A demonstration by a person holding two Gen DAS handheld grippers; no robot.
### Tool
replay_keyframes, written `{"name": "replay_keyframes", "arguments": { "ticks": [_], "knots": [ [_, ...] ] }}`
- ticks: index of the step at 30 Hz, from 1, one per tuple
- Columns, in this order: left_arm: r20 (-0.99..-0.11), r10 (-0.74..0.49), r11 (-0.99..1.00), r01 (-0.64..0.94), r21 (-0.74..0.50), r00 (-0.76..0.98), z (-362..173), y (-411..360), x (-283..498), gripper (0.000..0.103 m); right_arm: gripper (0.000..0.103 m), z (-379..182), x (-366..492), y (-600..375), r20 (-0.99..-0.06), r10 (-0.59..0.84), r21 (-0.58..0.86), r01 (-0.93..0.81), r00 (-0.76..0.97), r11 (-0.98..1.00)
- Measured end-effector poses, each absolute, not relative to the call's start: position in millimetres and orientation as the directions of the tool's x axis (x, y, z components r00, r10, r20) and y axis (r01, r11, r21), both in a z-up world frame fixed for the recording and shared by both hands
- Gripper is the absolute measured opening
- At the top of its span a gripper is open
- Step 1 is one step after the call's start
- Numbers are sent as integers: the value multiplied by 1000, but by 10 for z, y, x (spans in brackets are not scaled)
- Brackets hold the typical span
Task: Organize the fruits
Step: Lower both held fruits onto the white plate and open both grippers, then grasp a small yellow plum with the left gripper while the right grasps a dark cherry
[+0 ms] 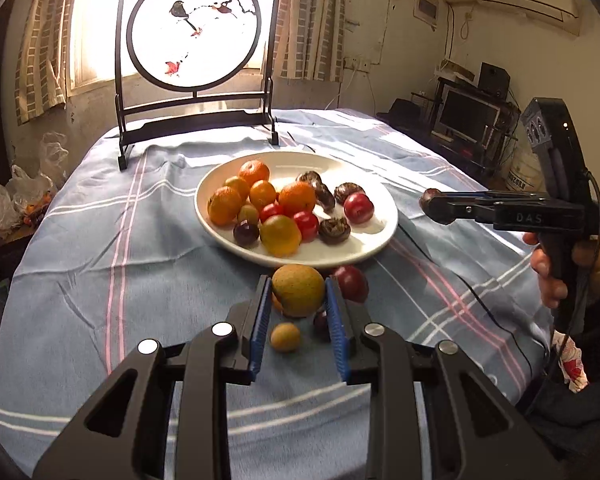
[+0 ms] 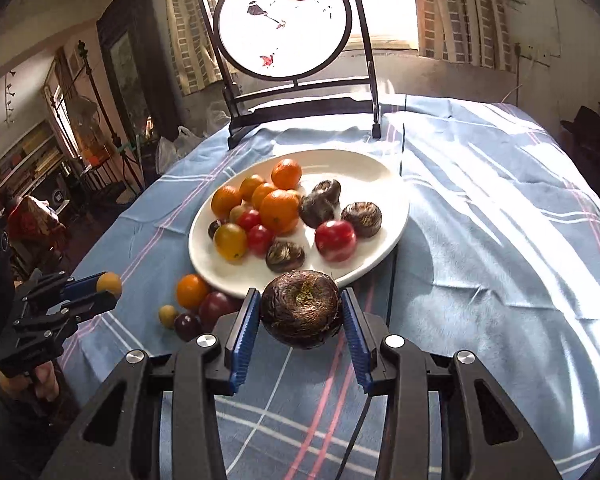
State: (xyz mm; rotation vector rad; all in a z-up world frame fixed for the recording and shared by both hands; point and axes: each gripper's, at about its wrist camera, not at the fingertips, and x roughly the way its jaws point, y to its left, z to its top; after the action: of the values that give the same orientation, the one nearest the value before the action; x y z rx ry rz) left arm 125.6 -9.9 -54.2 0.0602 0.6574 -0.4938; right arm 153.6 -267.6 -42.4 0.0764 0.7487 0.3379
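Note:
A white plate (image 1: pixel 382 222) (image 2: pixel 380 172) on the blue checked cloth holds several oranges, red tomatoes and dark water chestnuts. My left gripper (image 1: pixel 298 294) is shut on a yellow-brown fruit (image 1: pixel 298 290) just in front of the plate; it also shows in the right wrist view (image 2: pixel 109 283). My right gripper (image 2: pixel 300 312) is shut on a dark water chestnut (image 2: pixel 301 309), held above the cloth at the plate's near edge; it shows in the left wrist view (image 1: pixel 431 202) to the right of the plate.
Loose fruit lies on the cloth before the plate: a small yellow one (image 1: pixel 285 337), a dark red one (image 1: pixel 351 283), an orange (image 2: pixel 192 291). A dark framed round screen (image 1: pixel 196 28) stands behind the plate. Plastic bags (image 1: pixel 20 200) sit off the table's left.

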Motion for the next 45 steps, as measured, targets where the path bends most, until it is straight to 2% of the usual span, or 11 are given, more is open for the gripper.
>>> {"name": "replay_keyframes", "arguments": {
  "ticks": [10,11,13,14,19,22,30,35,39,42,45],
  "knots": [
    [-659,-361,903,423,-71,660,-568,-645,2495,27,42,-444,2614,-2459,-684,305,189,-244,663,951],
    [-660,-344,908,415,-53,668,-577,-671,2564,29,42,-460,2675,-2433,-684,299,180,-243,666,953],
    [-671,-323,916,398,-44,668,-597,-677,2662,49,48,-475,2738,-2397,-681,275,152,-237,679,960],
    [-670,-318,922,383,-54,671,-591,-642,2677,52,49,-473,2732,-2398,-677,272,152,-232,684,961],
    [-654,-346,920,380,-96,673,-537,-390,2381,59,50,-443,2369,-2403,-666,308,159,-274,679,949],
    [-647,-328,911,412,-24,688,-620,-309,2007,68,50,-515,2017,-2357,-677,348,175,-318,648,932],
    [-739,-293,874,483,50,607,-1019,-193,1345,67,49,-909,1182,-1972,-709,428,193,-430,560,882],
    [-763,-273,868,492,67,586,-1088,-245,1338,58,49,-999,1010,-1960,-704,449,228,-424,550,877],
    [-801,-259,864,501,57,539,-1169,-306,1455,42,49,-997,970,-2048,-703,442,238,-402,556,884],
    [-805,-267,859,509,49,529,-1179,-321,1480,26,50,-1010,954,-2084,-704,442,242,-397,556,885],
    [-788,-263,856,512,76,557,-1154,-336,1390,23,49,-1028,957,-2036,-711,446,243,-405,543,881]
  ]
}}
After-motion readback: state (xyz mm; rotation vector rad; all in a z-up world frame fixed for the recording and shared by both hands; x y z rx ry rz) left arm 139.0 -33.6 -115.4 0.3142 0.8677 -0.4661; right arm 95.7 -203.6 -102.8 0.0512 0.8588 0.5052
